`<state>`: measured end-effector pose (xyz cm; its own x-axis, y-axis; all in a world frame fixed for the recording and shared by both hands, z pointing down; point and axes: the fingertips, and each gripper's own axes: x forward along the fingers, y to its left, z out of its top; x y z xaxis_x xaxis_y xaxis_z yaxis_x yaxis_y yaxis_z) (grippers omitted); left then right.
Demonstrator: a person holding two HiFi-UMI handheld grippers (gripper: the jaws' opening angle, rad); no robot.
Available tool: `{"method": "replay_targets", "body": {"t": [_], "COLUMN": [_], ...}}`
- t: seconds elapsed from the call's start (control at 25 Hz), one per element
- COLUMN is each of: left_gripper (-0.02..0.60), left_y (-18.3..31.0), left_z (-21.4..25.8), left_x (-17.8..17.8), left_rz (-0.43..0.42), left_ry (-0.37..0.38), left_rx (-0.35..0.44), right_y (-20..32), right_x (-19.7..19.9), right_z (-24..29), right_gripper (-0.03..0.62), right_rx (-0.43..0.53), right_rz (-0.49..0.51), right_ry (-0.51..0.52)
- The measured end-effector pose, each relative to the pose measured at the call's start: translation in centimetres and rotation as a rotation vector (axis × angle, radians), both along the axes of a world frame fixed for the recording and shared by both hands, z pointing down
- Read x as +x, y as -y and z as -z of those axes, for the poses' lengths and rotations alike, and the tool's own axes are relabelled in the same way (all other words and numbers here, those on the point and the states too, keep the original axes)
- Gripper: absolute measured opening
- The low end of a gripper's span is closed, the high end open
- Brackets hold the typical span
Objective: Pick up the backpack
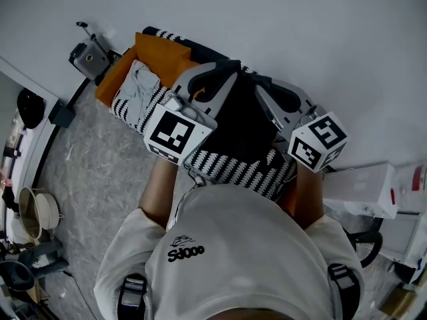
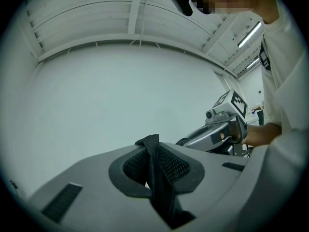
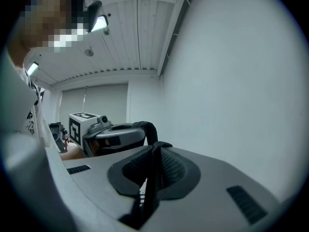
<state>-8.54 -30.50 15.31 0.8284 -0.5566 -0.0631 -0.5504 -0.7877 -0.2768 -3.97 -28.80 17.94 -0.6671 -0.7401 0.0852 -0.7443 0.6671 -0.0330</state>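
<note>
Clamped on thin strap webbing [image 2: 161, 192] with left hand-held gripper [image 2: 153, 151] and right hand-held gripper [image 3: 155, 153] alike; risks losing backpack [image 1: 243, 122] through webbing slip under uneven pull.

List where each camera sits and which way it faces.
Head view: on the head, steeply down at the backpack, left gripper, right gripper, own shirt.
Left gripper view: on the left gripper, along jaws shut on a mesh strap, toward the wall; hand at right.
Right gripper view: on the right gripper, along jaws shut on the other strap; shirt at left.
Shared: each gripper view shows the other gripper.
</note>
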Motion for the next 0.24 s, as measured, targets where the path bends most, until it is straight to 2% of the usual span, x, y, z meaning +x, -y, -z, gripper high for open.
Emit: {"method": "replay_targets", "body": {"t": [0.24], "left_gripper": [0.057], "left_y": [0.03], "left_z": [-0.56], "left_x": [0.07], "left_rz": [0.005], "left_ry": [-0.007], "left_rx": [-0.017], "right_y": [-0.11], "right_x": [0.06], "right_z": [-0.58], "right_gripper": [0.055], "right_rx": [-0.006], "right_rz": [0.014], "right_ry": [-0.004]}}
